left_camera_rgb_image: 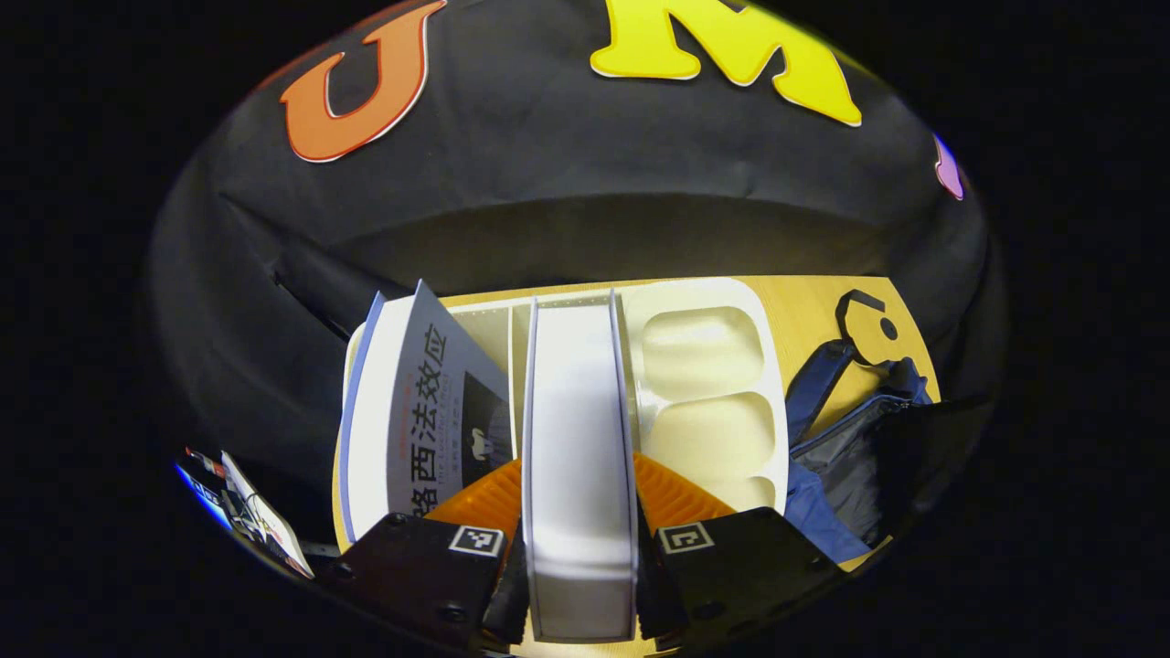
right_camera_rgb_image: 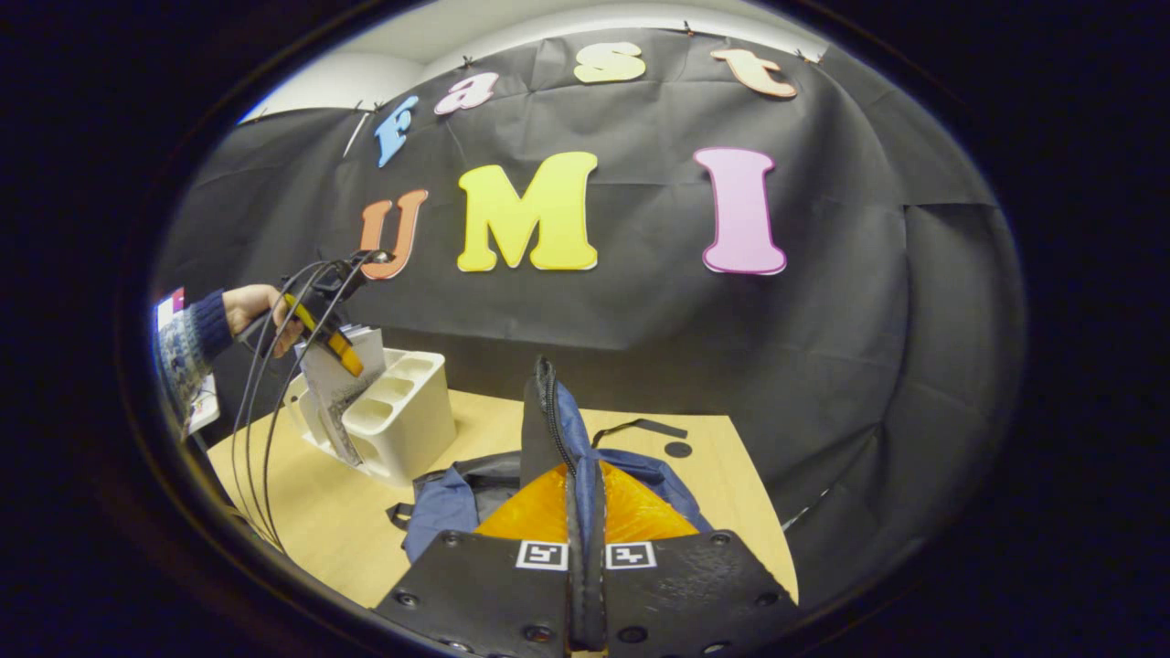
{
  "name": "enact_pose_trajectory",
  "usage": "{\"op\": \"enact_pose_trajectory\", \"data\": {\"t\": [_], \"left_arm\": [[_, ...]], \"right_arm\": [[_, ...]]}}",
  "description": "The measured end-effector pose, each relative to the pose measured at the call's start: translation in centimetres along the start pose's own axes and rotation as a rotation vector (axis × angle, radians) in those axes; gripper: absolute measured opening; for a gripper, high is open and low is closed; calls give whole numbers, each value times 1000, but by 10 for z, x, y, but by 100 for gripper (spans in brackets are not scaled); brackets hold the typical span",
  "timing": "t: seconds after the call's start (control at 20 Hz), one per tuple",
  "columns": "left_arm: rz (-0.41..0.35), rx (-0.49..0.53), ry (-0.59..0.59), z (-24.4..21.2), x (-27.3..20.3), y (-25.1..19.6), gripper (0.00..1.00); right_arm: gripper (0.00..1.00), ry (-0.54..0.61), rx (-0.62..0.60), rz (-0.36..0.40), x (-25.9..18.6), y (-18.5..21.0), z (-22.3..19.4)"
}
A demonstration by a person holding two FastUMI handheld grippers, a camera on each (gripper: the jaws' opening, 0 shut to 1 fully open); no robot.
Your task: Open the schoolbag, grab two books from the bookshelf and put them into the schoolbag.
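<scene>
Schoolbag lying on the worktop, mouth held up by the right claw, pressed together on its zippered edge. Left claw pinching a book at the white bookshelf; another book leaning alongside. Judged partway: bag opened, neither book seen inside yet.

My left gripper clamps a white book edge-on, both fingers pressing its covers. It stands in the white bookshelf. A second book leans just left.
</scene>
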State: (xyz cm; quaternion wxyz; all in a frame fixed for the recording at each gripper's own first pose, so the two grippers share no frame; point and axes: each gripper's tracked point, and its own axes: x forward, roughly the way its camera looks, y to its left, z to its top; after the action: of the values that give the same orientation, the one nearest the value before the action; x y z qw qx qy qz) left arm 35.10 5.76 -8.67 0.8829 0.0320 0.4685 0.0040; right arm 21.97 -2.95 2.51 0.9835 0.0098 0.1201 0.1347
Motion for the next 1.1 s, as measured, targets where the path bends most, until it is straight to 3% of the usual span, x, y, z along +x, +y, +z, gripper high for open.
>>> {"op": "enact_pose_trajectory", "data": {"t": [0.05,0.1,0.4,0.7,0.8,0.85,1.1], "left_arm": [[-2,-13,-16,-2,-9,3,51],[-2,-31,-46,-3,-18,6,47],[-57,-176,-93,-42,-62,21,47],[-157,-249,-118,-93,-96,29,47],[-182,-299,-136,-114,-107,32,51],[-197,-322,-144,-123,-111,34,47],[-296,-487,-225,-154,-137,37,47]], "right_arm": [[1,2,3,-2,0,0,-1],[0,4,3,-2,1,0,-2],[0,13,26,12,7,7,-7],[0,49,29,19,18,18,-19],[0,59,16,14,21,21,-21],[0,61,12,14,22,24,-22],[1,59,11,9,21,34,-15]]}}
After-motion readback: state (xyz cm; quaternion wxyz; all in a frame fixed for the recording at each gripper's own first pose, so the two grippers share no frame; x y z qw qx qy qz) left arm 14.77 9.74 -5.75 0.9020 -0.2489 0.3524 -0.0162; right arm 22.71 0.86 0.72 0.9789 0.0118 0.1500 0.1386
